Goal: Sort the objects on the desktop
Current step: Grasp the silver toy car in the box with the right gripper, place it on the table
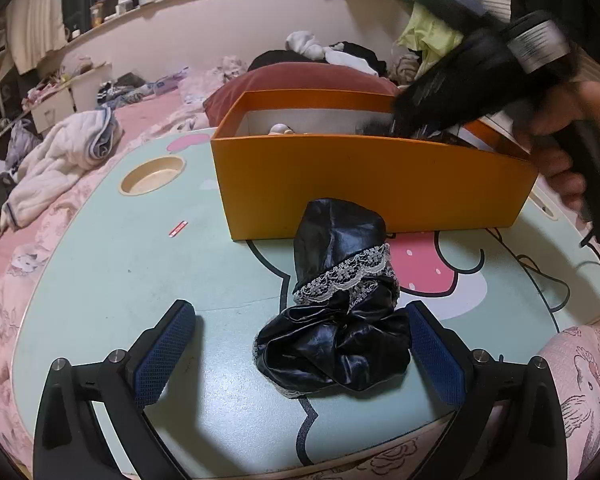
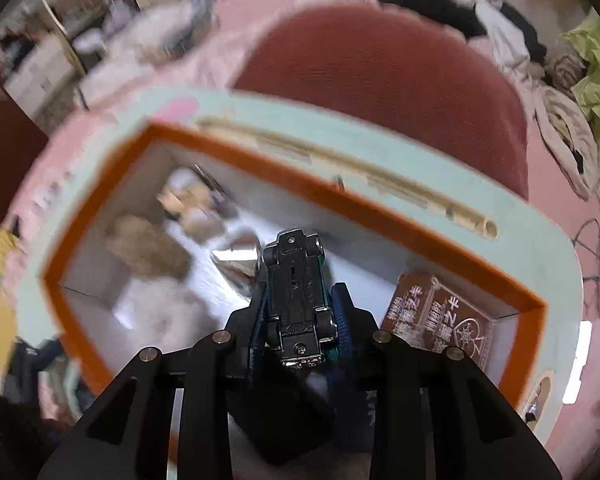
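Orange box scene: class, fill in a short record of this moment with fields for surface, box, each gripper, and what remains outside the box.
surface: pale green lap table with cartoon print, set on a bed
box: orange box, open top, already holding several items
right gripper: shut on a toy car, underside facing the camera, above the box interior
left gripper: open, pads either side of the black satin cloth
outside the box: the cloth with lace trim

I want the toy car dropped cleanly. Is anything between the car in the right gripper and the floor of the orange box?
Nothing visible covers the orange cardboard box. The right gripper holds the small dark toy car above its open top; the white floor directly below looks bare, though blurred.
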The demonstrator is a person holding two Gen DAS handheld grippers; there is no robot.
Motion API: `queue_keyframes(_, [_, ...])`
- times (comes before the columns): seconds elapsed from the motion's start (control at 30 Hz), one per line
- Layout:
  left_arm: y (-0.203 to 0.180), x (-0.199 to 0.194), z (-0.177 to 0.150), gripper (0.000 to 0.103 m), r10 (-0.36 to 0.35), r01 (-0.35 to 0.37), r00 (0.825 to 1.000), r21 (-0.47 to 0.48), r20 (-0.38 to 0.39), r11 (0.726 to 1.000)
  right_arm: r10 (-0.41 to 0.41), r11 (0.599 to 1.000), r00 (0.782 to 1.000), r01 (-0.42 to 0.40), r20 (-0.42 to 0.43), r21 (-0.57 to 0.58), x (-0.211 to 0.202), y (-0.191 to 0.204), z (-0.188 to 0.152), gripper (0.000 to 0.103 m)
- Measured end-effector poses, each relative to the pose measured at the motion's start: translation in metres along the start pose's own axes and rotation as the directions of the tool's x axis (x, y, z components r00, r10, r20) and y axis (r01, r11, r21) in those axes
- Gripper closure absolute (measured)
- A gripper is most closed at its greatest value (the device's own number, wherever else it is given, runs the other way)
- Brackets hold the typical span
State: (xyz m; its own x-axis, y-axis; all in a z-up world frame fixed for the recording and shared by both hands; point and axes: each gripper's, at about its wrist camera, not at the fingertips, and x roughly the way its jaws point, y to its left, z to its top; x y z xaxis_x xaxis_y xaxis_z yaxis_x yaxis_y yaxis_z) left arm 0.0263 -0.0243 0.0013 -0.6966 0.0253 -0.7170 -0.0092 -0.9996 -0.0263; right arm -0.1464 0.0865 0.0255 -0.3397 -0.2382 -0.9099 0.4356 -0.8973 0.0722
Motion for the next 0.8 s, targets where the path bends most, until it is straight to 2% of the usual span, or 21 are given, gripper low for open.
queue_keyframes(0.03, [0.000, 0.000, 0.000, 0.000, 0.001, -0.001, 1.000, 0.000, 0.000, 1.000, 0.024, 0.999, 0.998, -0.025, 0.061, 0.020, -0.017, -0.001, -0.003, 0.072])
queue_keyframes(0.1, [0.000, 0.000, 0.000, 0.000, 0.001, -0.001, 1.000, 0.000, 0.000, 1.000, 0.065, 0.996, 0.977, -0.076, 0.202, 0.045, -0.057, -0.002, -0.016, 0.072])
queue_keyframes(0.17, [-0.001, 0.000, 0.000, 0.000, 0.003, -0.003, 1.000, -0.001, 0.000, 1.000, 0.123, 0.989, 0.936, -0.143, 0.329, 0.036, -0.098, 0.004, -0.041, 0.072])
queue_keyframes(0.23, [-0.002, 0.000, 0.002, 0.000, 0.005, -0.005, 1.000, 0.000, -0.001, 1.000, 0.167, 0.982, 0.916, -0.186, 0.364, 0.019, -0.115, 0.010, -0.069, 0.072])
queue_keyframes(0.27, [-0.002, 0.000, 0.002, 0.000, 0.004, -0.004, 1.000, 0.000, -0.001, 1.000, 0.179, 0.980, 0.914, -0.197, 0.365, 0.013, -0.116, 0.014, -0.080, 0.072])
queue_keyframes(0.37, [-0.003, 0.001, 0.003, 0.000, 0.004, -0.004, 1.000, -0.001, -0.002, 1.000, 0.210, 0.974, 0.924, -0.225, 0.319, 0.010, -0.095, 0.026, -0.124, 0.072])
queue_keyframes(0.47, [-0.003, 0.001, 0.003, 0.000, 0.006, -0.006, 1.000, -0.001, -0.002, 1.000, 0.204, 0.974, 0.945, -0.221, 0.255, 0.039, -0.053, 0.028, -0.130, 0.072])
queue_keyframes(0.53, [-0.003, 0.001, 0.003, 0.000, 0.007, -0.007, 1.000, -0.001, -0.004, 1.000, 0.155, 0.984, 0.966, -0.170, 0.208, 0.055, -0.023, 0.025, -0.126, 0.070])
queue_keyframes(0.57, [-0.003, 0.002, 0.003, 0.000, 0.010, -0.010, 1.000, 0.000, -0.003, 1.000, 0.132, 0.986, 0.958, -0.153, 0.256, 0.062, -0.021, 0.022, -0.124, 0.068])
queue_keyframes(0.63, [-0.004, 0.001, 0.003, 0.000, 0.011, -0.011, 1.000, -0.003, -0.003, 1.000, 0.055, 0.989, 0.964, -0.088, 0.259, 0.118, -0.021, 0.017, -0.119, 0.068])
queue_keyframes(0.7, [-0.003, 0.001, 0.003, 0.000, 0.011, -0.011, 1.000, -0.003, -0.001, 1.000, 0.037, 0.988, 0.957, -0.077, 0.289, 0.131, -0.030, 0.017, -0.123, 0.060])
queue_keyframes(0.77, [-0.004, 0.000, 0.003, 0.000, 0.011, -0.011, 1.000, -0.005, 0.000, 1.000, 0.039, 0.987, 0.944, -0.087, 0.326, 0.135, -0.040, 0.018, -0.139, 0.024])
queue_keyframes(0.8, [-0.004, 0.000, 0.001, 0.000, 0.011, -0.011, 1.000, -0.004, 0.000, 1.000, 0.025, 0.987, 0.940, -0.077, 0.339, 0.141, -0.042, 0.018, -0.145, 0.020])
